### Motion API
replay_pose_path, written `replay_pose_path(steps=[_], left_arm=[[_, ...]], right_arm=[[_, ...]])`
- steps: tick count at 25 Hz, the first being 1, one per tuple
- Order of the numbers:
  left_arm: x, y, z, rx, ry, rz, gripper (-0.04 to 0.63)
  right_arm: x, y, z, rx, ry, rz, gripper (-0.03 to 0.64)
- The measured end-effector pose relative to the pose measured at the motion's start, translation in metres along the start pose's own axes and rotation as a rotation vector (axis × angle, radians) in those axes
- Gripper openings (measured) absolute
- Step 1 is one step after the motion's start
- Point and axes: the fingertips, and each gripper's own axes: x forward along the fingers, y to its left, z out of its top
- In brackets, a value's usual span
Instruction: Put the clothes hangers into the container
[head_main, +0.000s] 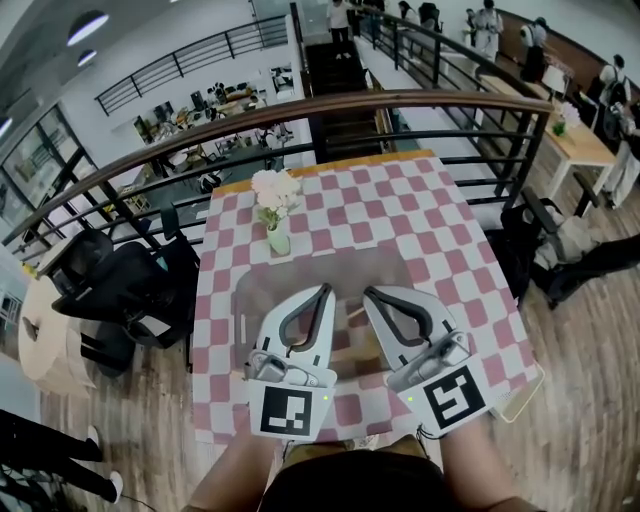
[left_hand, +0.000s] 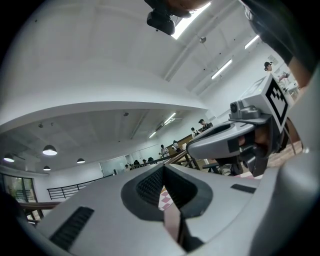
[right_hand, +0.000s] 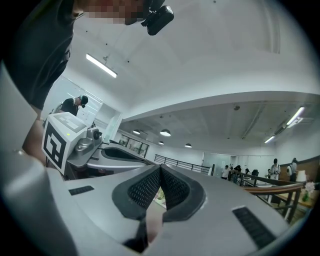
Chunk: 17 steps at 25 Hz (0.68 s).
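On the near half of the table (head_main: 440, 215), midway between its left and right edges:

1. Container (head_main: 243, 300). Clear plastic box with rounded corners; the cloth's checks show through it. Its far wall runs parallel to the table's far edge. Both grippers hang over it.
2. Tan strip (head_main: 352, 316). A short sliver seen between the two grippers, over the container. Too little shows to tell whether it is a hanger, or which way its long axis runs.
3. Left gripper (head_main: 325, 291). Pale grey moulded shell with dark ribbed pads and a black-and-white marker cube at the near end. It points toward the far edge and leans right. The jaws are pressed together at the tips with nothing between them.
4. Right gripper (head_main: 369, 292). Same make, pointing toward the far edge and leaning left, just beside the other. The jaws are likewise pressed together and empty.
5. Tablecloth (head_main: 400, 190). Pink and white checks; a wooden rim shows at the far edge.
6. Vase (head_main: 278, 240). Small, pale green, upright, holding white flowers (head_main: 275, 190). It stands beyond the container's far left corner.
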Motion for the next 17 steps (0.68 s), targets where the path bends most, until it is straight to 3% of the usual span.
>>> replay_pose_path(steps=[17], left_arm=[[0.0078, 0.0027, -0.0048, -0.001, 0.023, -0.007, 0.009]], right_arm=[[0.0064, -0.0046, -0.0015, 0.012, -0.003, 0.005, 0.032]])
